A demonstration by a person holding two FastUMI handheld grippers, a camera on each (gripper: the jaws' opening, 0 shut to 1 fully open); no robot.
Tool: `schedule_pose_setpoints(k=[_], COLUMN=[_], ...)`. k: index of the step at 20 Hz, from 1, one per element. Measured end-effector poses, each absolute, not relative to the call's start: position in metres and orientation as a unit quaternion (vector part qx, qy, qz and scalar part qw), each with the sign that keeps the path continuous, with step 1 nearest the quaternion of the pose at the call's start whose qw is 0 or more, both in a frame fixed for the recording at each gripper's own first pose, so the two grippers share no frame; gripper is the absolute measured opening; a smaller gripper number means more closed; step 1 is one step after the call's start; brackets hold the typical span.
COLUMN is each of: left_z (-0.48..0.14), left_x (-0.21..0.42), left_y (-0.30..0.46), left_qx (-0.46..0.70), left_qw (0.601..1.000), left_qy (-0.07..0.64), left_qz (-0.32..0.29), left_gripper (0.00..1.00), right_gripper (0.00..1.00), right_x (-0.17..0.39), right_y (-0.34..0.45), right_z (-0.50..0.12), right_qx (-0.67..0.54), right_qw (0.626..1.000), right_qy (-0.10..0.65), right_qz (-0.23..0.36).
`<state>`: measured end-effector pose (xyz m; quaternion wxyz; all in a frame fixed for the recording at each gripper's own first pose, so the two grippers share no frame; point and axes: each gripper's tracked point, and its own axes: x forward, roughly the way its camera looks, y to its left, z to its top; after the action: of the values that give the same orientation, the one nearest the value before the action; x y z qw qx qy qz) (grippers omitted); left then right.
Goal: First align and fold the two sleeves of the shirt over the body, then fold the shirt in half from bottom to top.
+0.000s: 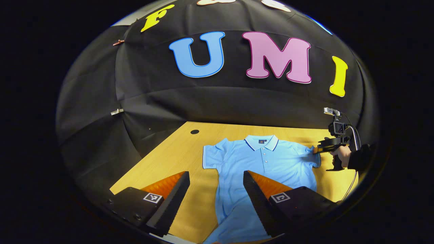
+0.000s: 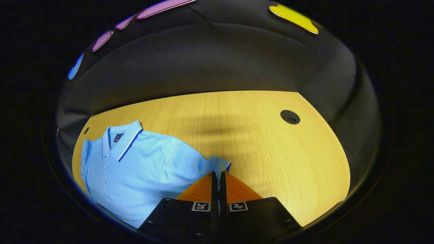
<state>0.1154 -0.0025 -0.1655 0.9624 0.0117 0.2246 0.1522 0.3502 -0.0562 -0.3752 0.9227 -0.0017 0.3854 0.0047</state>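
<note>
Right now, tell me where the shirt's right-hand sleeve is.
In the right gripper view the sleeve lies pinched between the right gripper fingers, on the wooden table, beside the shirt body.

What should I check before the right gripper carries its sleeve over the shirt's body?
1. Right gripper closed on the sleeve: ok, fingers together with the cuff edge pinched between them.
2. Left gripper free: ok, fingers wide apart above the shirt, holding nothing.
3. Other sleeve flat and unfolded: ok, it lies spread on the table.
4. Body flat: ok near the collar; cannot tell at the hem, hidden by the left gripper's fingers.
5. Landing area on the body bare: ok, nothing lies on the chest.
6. Only one cloth layer pinched: cannot tell.
</note>
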Motion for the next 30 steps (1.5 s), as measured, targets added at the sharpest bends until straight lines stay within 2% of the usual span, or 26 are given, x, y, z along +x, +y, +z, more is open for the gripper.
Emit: schedule_pose_setpoints(k=[8,23,27,28,30], left_z=[-0.169,-0.188,-0.198,-0.2,-0.205], left_x=[0.095,0.055,0.043,0.043,0.046], left_y=[0.015,0.046,0.055,0.058,0.064], left_qx=[0.002,-0.029,-0.042,-0.046,-0.045], left_qw=[0.962,0.953,0.95,0.95,0.95], left_qy=[0.215,0.224,0.228,0.229,0.231], left_qz=[0.17,0.201,0.209,0.209,0.207], left_gripper=[1.0,1.0,1.0,1.0,1.0], right_gripper=[0.05,0.05,0.11,0.21,0.27], right_x=[0.357,0.314,0.292,0.285,0.273], right_y=[-0.018,0.136,0.169,0.176,0.187], right_z=[-0.336,-0.341,-0.356,-0.36,-0.362], right_qx=[-0.014,-0.067,-0.067,-0.065,-0.059], right_qw=[0.933,0.912,0.895,0.889,0.882], right_qy=[0.359,0.371,0.395,0.402,0.408], right_qz=[0.03,0.16,0.199,0.209,0.227])
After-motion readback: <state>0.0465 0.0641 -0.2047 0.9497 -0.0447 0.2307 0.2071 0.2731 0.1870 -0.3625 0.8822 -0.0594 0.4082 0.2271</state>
